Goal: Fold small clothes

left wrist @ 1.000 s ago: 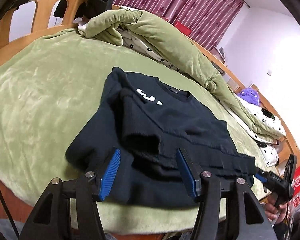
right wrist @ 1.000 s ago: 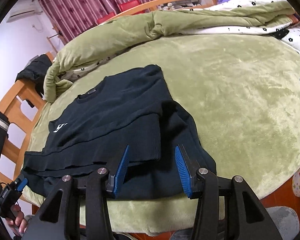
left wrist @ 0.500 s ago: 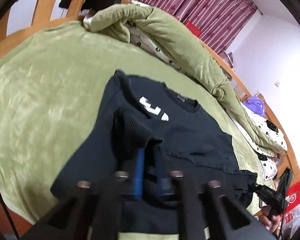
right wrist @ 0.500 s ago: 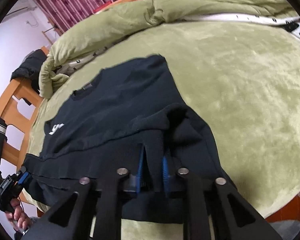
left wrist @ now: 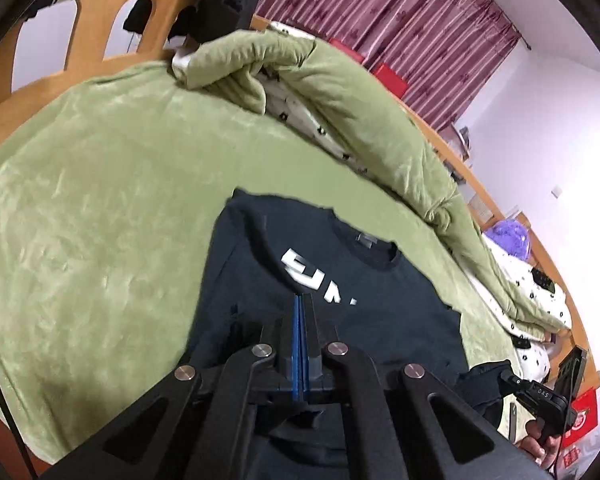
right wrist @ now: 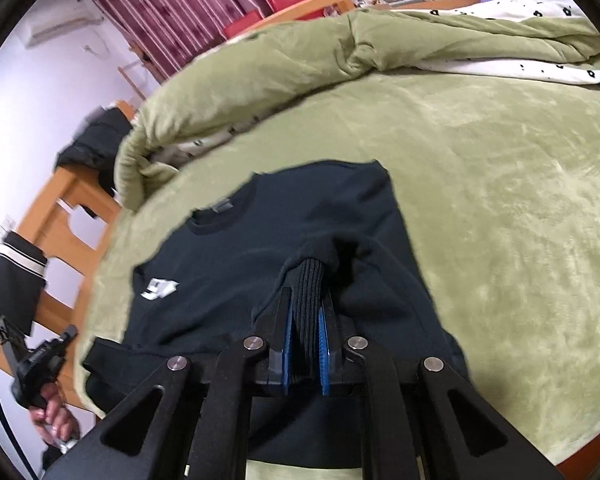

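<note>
A dark navy sweater (left wrist: 380,300) with a white chest logo lies flat on the green bed, collar away from me. My left gripper (left wrist: 301,300) is shut, its blue pads pressed together over the garment's near left edge, with dark cloth bunched around the fingers and under them. In the right wrist view the sweater (right wrist: 240,248) rises in a ridge to my right gripper (right wrist: 307,295), which is shut on the ribbed hem (right wrist: 306,280). The ribbed band stands plainly between its pads. Each wrist view also shows the other gripper at the sweater's far hem corner: right gripper (left wrist: 508,380), left gripper (right wrist: 66,336).
A green plush blanket (left wrist: 80,220) covers the bed. A rolled green duvet (left wrist: 340,92) with a white dotted lining runs along the far side. A wooden headboard (left wrist: 88,20) hung with dark clothes stands at the left. A hand (right wrist: 52,412) grips the left tool's handle.
Both grippers went from open around the near hem to shut on it. They then moved forward and slightly up, carrying the hem over the sweater toward the logo and collar.
</note>
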Available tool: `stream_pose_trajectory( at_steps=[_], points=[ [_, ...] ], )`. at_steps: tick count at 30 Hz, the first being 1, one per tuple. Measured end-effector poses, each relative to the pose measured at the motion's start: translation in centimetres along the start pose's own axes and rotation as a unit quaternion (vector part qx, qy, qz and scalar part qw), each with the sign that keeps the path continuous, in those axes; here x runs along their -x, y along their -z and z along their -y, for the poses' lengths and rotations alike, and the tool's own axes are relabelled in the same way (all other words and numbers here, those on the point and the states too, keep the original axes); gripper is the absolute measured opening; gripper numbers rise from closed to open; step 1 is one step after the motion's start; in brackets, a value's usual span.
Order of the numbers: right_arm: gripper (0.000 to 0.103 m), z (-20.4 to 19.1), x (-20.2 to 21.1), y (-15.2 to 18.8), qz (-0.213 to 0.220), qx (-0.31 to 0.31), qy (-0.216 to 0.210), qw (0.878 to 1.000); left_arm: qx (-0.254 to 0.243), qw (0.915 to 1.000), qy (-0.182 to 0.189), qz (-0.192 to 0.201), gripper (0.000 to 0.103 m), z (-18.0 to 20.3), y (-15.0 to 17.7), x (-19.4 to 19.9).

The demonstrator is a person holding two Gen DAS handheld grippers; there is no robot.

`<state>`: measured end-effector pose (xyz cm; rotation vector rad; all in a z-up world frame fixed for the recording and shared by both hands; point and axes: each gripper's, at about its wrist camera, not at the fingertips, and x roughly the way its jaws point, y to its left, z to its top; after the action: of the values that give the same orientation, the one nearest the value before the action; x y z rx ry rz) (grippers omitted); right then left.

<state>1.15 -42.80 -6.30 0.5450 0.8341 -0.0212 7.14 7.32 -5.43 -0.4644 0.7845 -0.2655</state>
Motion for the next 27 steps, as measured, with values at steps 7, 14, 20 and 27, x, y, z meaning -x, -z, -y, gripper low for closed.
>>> stream_pose_trajectory(
  at_steps=[7, 14, 20, 27],
  points=[
    [0.026, 2.1, 1.7, 1.8, -0.006, 0.005, 0.032, 0.999, -0.006, 0.9996, -0.018, -0.021, 0.039, -1.4, 2.1, 0.0],
    [0.04, 2.0, 2.1, 2.7, -0.01, 0.025, 0.036, 0.999, 0.0, 0.9995, 0.002, -0.031, 0.051, -1.6, 3.2, 0.8],
    [0.04, 1.9, -0.6, 3.1, -0.051, 0.029, 0.055, 0.997, -0.013, 0.9985, 0.004, -0.053, 0.052, -0.9, 3.9, 0.1],
    [0.036, 0.9, -1.9, 3.6, -0.067, 0.043, 0.06, 0.995, -0.02, 0.9966, -0.005, -0.08, 0.051, 0.3, 3.5, -2.4]
  ],
)
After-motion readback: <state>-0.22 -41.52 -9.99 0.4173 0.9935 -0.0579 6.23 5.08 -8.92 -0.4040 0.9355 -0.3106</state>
